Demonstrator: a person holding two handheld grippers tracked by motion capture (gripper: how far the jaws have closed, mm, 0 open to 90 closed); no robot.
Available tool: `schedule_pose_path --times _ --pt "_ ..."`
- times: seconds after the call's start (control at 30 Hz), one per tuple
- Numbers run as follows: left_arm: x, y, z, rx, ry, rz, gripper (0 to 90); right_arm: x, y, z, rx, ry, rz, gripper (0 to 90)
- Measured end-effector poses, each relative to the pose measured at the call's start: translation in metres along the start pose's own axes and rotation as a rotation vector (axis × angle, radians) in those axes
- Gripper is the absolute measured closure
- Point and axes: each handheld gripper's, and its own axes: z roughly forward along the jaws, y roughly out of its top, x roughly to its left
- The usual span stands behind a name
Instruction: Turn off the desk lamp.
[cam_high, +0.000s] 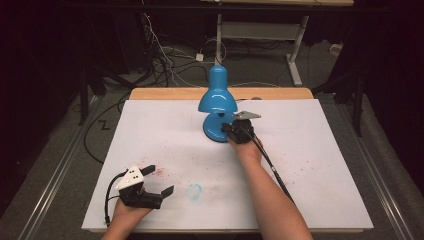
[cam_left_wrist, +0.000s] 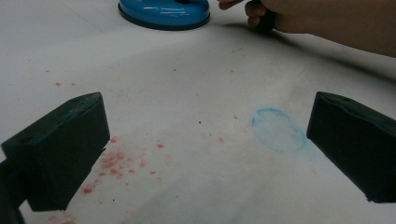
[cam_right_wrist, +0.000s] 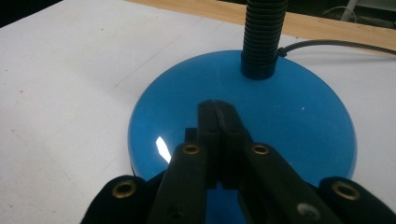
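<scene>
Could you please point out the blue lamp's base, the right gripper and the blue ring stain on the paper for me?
lamp base (cam_right_wrist: 299, 116): right gripper view, on its glossy blue top.
right gripper (cam_right_wrist: 218, 108): right gripper view, at the closed jaw tips over the base.
blue ring stain (cam_left_wrist: 278, 130): left gripper view, at its middle.

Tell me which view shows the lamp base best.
Right gripper view: the lamp base is close up with its neck. The high view has the base partly under the shade; the left gripper view catches its front edge.
</scene>
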Motion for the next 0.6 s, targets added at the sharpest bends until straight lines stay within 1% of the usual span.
schedule_pose_path --times 0.17,0.2,0.23,0.6 --pt "0.000 0.000 0.000 0.001 -0.002 -0.001 0.0 -0.001 0.002 -0.004 0.008 -0.005 -0.002 90.0" --pt "0.000 0.000 0.000 0.002 -0.002 0.000 0.0 -0.001 0.003 -0.006 0.005 -0.004 0.000 90.0" --pt "0.000 0.000 0.000 0.003 -0.002 -0.001 0.0 -0.001 0.004 -0.008 0.002 -0.001 -0.014 90.0" --pt "0.000 0.000 0.000 0.002 -0.003 0.000 0.0 0.005 0.009 -0.023 -0.014 0.003 -0.033 90.0"
